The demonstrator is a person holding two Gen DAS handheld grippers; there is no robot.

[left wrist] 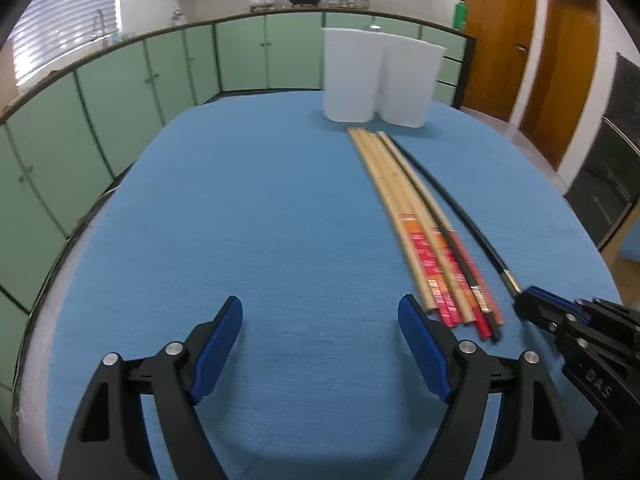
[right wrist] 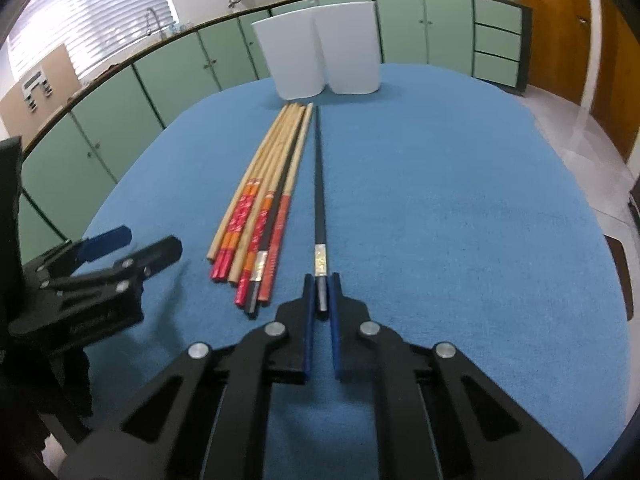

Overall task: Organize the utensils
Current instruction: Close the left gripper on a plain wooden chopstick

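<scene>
1. We work over a table covered in blue cloth, with green cabinets curving behind it.
2. At the far edge we see two white containers standing upright, touching side by side.
3. Our left gripper hovers over bare cloth with its jaws spread wide and nothing between them; the bundle lies just beside its right finger.
4. Our right gripper has clamped its blue pads on the near end of a single black chopstick.
5. That black chopstick runs straight away toward the containers, lying apart from the rest.
6. Just to its left we see the bundle of wooden chopsticks, red-patterned at the near ends, with another dark one among them.
</scene>
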